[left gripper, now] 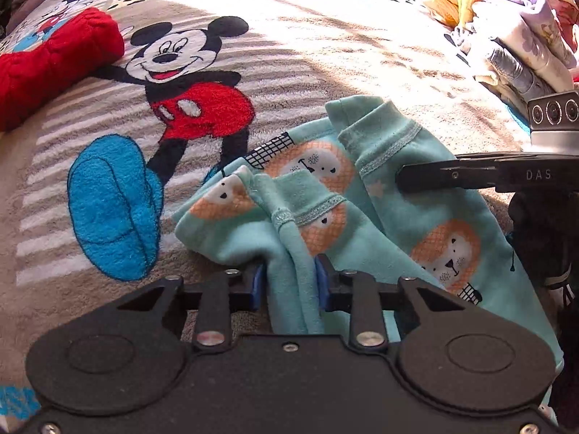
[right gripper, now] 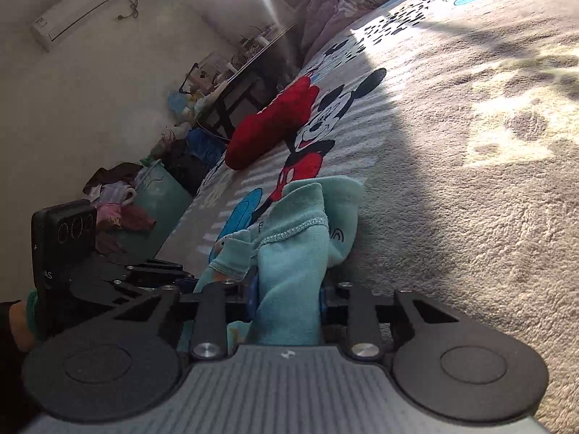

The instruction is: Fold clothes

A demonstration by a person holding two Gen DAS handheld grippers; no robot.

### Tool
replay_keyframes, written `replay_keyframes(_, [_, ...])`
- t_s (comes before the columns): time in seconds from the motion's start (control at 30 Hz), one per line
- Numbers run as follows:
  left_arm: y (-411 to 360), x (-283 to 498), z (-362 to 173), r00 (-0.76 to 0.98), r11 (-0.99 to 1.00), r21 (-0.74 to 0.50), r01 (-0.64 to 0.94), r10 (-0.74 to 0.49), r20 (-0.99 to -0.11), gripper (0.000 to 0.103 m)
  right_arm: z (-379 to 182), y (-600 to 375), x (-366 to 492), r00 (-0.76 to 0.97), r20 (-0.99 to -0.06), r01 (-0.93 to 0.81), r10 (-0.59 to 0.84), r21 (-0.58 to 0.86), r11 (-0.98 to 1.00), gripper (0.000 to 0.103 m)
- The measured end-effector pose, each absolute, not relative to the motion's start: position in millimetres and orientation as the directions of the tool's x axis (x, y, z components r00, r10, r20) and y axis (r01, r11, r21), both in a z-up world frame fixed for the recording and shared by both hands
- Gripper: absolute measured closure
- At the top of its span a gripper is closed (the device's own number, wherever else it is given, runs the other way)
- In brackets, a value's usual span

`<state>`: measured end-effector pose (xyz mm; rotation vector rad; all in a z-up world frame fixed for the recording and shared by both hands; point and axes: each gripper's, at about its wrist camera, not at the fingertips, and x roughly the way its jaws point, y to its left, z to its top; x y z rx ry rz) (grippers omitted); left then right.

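Note:
A small mint-green garment point(left gripper: 391, 217) printed with orange lion faces lies bunched on a cartoon-mouse blanket point(left gripper: 325, 43). My left gripper point(left gripper: 291, 276) is shut on a fold of its fabric, blue pads pressing both sides. From the right edge of the left wrist view, the right gripper's black finger point(left gripper: 452, 177) reaches in over the cloth. In the right wrist view my right gripper point(right gripper: 287, 296) is shut on a hemmed part of the same garment point(right gripper: 300, 224), which stands up between the fingers. The left gripper point(right gripper: 108, 282) shows at the lower left there.
A red knitted item point(left gripper: 54, 61) lies on the blanket at the far left. A pile of mixed clothes point(left gripper: 517, 25) sits at the far right. Beside the bed stand a green bin point(right gripper: 159, 195) with clothes, a dark table point(right gripper: 246, 83) and a wall air conditioner point(right gripper: 76, 11).

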<state>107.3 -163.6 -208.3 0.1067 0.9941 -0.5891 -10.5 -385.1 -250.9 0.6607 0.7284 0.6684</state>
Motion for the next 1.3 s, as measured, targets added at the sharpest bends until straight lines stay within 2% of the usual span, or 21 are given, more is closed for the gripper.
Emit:
replay_keyframes(0.17, [-167.3, 125.2, -185.7, 0.507, 0.853, -0.137, 0.504, -0.420, -0.753, 0.083, -213.5, -391.1, -6.6, 0.636, -0.321, -0.383, 0.702, 0.658, 0.648, 0.079])
replay_keyframes(0.3, [-170.2, 139.4, -167.6, 0.583, 0.863, -0.106, 0.494, -0.419, -0.696, 0.082, -188.6, -410.1, 4.6, 0.753, -0.216, -0.358, 0.622, 0.658, 0.662, 0.079])
replay_keyframes(0.33, [-170.9, 143.0, -163.0, 0.602, 0.866, -0.098, 0.491, -0.418, -0.681, 0.076, -188.7, -413.2, 9.6, 0.773, -0.217, -0.330, 0.596, 0.666, 0.669, 0.070])
replay_keyframes(0.37, [-170.8, 145.4, -161.1, 0.611, 0.869, -0.096, 0.485, -0.415, -0.674, 0.065, -188.8, -416.3, 14.6, 0.792, -0.219, -0.301, 0.570, 0.673, 0.675, 0.051])
replay_keyframes(0.43, [-168.1, 147.0, -164.6, 0.607, 0.878, -0.104, 0.468, -0.404, -0.684, 0.056, -194.6, -418.8, 18.8, 0.809, -0.239, -0.253, 0.538, 0.684, 0.685, 0.025])
replay_keyframes(0.6, [-161.6, 151.0, -173.2, 0.594, 0.898, -0.122, 0.423, -0.377, -0.710, 0.056, -216.3, -412.6, 18.6, 0.787, -0.330, -0.192, 0.522, 0.673, 0.715, 0.025])
replay_keyframes(0.8, [-153.7, 155.9, -183.5, 0.576, 0.919, -0.142, 0.368, -0.345, -0.741, 0.057, -227.6, -400.0, 15.6, 0.756, -0.363, -0.205, 0.545, 0.659, 0.724, 0.026])
replay_keyframes(0.87, [-151.0, 157.5, -186.9, 0.569, 0.925, -0.148, 0.349, -0.335, -0.751, 0.057, -230.5, -395.7, 17.5, 0.748, -0.379, -0.207, 0.545, 0.647, 0.734, 0.029])
replay_keyframes(0.97, [-151.8, 161.2, -192.7, 0.559, 0.928, -0.153, 0.339, -0.330, -0.761, 0.067, -235.0, -389.2, 20.2, 0.736, -0.396, -0.209, 0.549, 0.639, 0.740, 0.031])
replay_keyframes(1.13, [-165.6, 171.2, -202.3, 0.549, 0.927, -0.133, 0.351, -0.319, -0.772, 0.069, -243.5, -384.0, 26.3, 0.714, -0.414, -0.217, 0.565, 0.636, 0.741, 0.033])
replay_keyframes(1.3, [-174.3, 181.8, -206.2, 0.559, 0.934, -0.110, 0.339, -0.294, -0.775, 0.076, -248.7, -384.9, 25.2, 0.703, -0.420, -0.215, 0.574, 0.644, 0.734, 0.033])
